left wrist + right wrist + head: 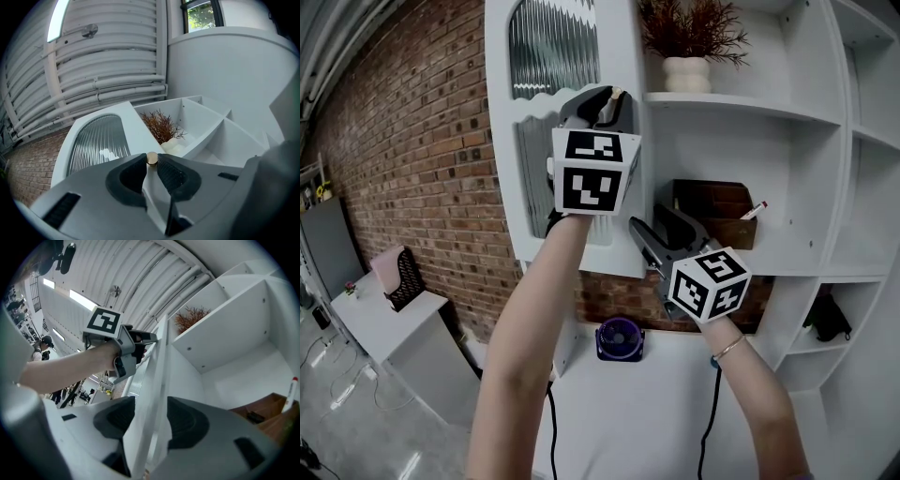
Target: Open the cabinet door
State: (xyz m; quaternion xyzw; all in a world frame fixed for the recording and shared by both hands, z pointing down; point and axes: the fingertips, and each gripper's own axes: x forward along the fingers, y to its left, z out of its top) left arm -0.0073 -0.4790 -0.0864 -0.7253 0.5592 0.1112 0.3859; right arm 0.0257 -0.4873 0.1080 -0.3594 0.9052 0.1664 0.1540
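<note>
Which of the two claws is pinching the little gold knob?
The left claw, the higher one, closed on the knob; the right claw lower down clamps the cabinet door's edge instead.

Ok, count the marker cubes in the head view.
2. One marker cube sits on the left tongs, up at the cabinet door; the other is on the right tongs, lower and to the right. None seems hidden.

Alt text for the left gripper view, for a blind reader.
The left gripper is closed on the edge of a white cabinet door, a small brass knob at its tips. The door has an arched ribbed-glass panel; beyond it, white shelves hold a dried plant.
</note>
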